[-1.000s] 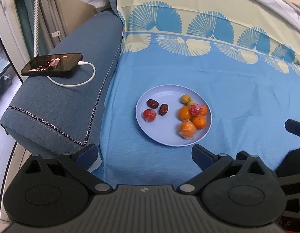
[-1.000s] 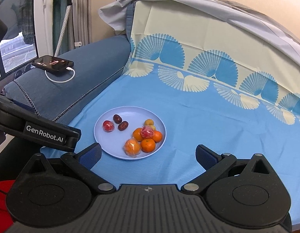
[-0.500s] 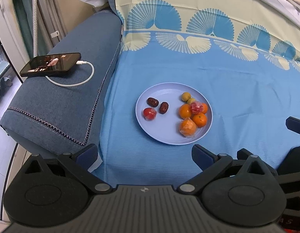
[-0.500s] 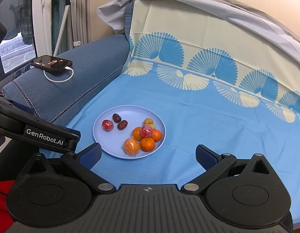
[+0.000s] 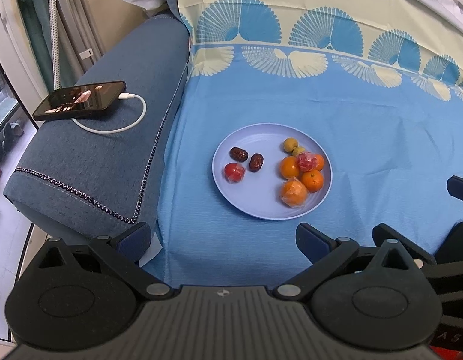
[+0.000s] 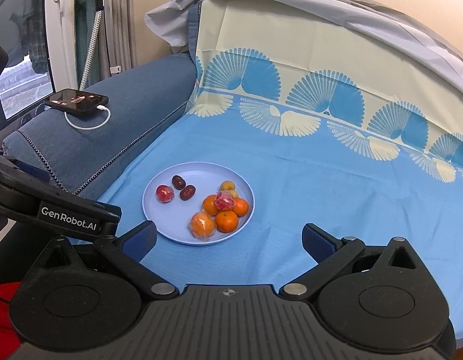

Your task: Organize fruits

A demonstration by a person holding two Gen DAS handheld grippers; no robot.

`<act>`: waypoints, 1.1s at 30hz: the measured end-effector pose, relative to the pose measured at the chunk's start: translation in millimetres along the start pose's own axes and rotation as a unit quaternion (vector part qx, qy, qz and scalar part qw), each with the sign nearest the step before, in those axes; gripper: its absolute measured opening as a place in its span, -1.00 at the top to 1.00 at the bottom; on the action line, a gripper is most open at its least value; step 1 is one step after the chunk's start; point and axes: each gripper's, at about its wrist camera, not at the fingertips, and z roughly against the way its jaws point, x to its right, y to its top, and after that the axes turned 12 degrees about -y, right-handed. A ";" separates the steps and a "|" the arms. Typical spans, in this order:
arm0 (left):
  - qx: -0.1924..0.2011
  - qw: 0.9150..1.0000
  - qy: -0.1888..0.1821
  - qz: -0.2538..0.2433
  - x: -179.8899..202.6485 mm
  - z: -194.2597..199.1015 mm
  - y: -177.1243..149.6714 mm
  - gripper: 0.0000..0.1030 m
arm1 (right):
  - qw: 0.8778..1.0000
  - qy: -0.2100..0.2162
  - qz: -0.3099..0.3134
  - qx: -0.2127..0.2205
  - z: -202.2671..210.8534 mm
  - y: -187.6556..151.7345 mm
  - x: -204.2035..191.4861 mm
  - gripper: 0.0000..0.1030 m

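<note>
Fruits sit on a pale plate [image 5: 231, 198] on the blue sheet [image 5: 381, 138]: oranges [image 5: 312, 180] clustered right, dates [image 5: 239, 153] left. Left tongs [image 5: 222, 240] and right tongs [image 6: 230, 240] hover before it, both spread wide, holding nothing.

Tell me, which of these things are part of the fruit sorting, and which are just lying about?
Part of the job:
plate
oranges
dark dates
wrapped red fruit
small yellow fruits
left gripper, open
right gripper, open

Just lying about:
phone
white cable
sofa arm
</note>
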 end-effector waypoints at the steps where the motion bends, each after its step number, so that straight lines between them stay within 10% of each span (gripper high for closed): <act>1: 0.000 1.000 0.001 -0.001 0.0 -0.4 0.2 -0.99 | 1.000 0.000 -0.001 -0.001 -0.5 0.1 0.7 -0.99; 33: -0.008 0.999 0.039 -0.021 6.4 -5.8 0.9 -0.99 | 1.000 -0.001 -0.006 -0.002 -1.7 -1.0 0.0 -0.99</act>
